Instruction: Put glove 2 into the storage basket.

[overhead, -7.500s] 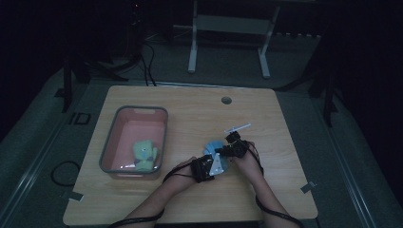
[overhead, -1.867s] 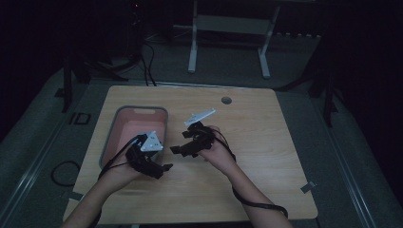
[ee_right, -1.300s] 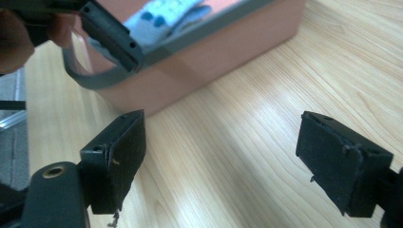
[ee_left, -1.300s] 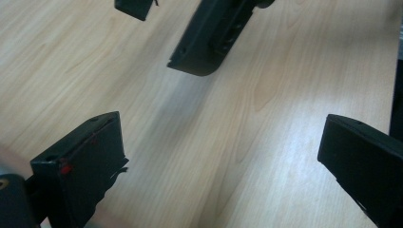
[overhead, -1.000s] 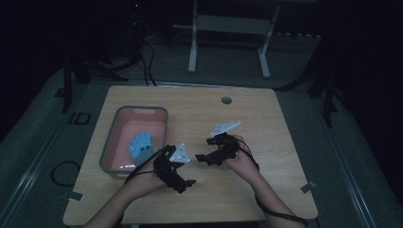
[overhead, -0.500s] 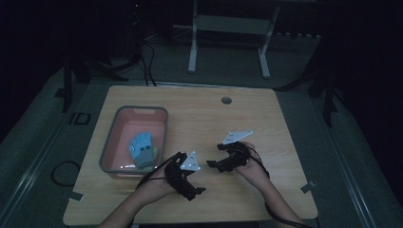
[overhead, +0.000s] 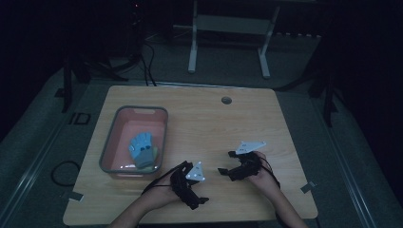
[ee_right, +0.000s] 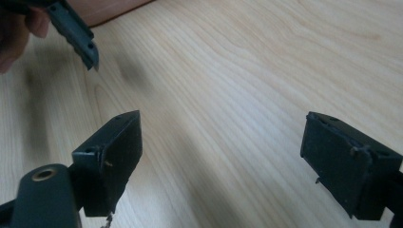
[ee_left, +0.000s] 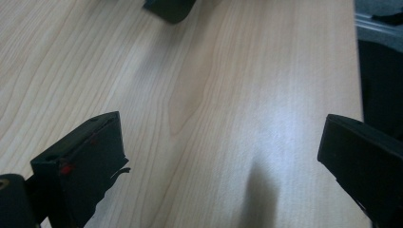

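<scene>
Both grippers sat low over the bare wooden table [overhead: 199, 114] near its front edge. Left gripper [ee_left: 223, 156] had jaws spread wide, nothing between; right gripper [ee_right: 223, 156] the same. The blue glove [overhead: 142, 149] lay in the pink bin [overhead: 110, 142], on top of a pale green item, well apart from both. Looked like the placing step was done. Next move, if any: reach back left to the bin.

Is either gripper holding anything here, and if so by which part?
Nothing is held: the left gripper and right gripper both have jaws wide apart over bare wooden table.
</scene>
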Demonstrator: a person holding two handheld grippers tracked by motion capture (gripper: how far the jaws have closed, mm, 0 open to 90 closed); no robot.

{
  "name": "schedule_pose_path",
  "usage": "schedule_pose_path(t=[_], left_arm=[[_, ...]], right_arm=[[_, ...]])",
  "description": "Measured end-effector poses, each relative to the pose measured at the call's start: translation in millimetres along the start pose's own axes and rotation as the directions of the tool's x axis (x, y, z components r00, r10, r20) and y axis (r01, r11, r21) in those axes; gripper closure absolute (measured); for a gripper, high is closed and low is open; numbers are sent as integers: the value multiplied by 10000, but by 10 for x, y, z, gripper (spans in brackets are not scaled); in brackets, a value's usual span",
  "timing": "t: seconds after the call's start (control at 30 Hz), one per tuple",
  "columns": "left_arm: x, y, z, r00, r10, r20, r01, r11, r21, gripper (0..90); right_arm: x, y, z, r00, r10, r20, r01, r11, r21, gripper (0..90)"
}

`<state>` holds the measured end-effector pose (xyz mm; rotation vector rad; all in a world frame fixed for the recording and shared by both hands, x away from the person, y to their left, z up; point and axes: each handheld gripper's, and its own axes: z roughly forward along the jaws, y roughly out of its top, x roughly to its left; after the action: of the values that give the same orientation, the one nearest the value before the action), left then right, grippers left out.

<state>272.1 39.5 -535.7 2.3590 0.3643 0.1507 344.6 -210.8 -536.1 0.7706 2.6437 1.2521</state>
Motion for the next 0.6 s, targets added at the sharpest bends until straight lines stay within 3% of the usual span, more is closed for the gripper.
schedule_pose_path(t=[0.3,0.6], left_arm=[[-29,-103,79,10000,80,-58,-81,9999,-84,19],[-31,-178,110,9995,-243,180,246,9996,-141,19]], right_arm=[[-58,-165,-90,9994,320,104,-320,9995,-36,138],[-126,-304,-181,9974,696,180,-693,9975,-166,138]])
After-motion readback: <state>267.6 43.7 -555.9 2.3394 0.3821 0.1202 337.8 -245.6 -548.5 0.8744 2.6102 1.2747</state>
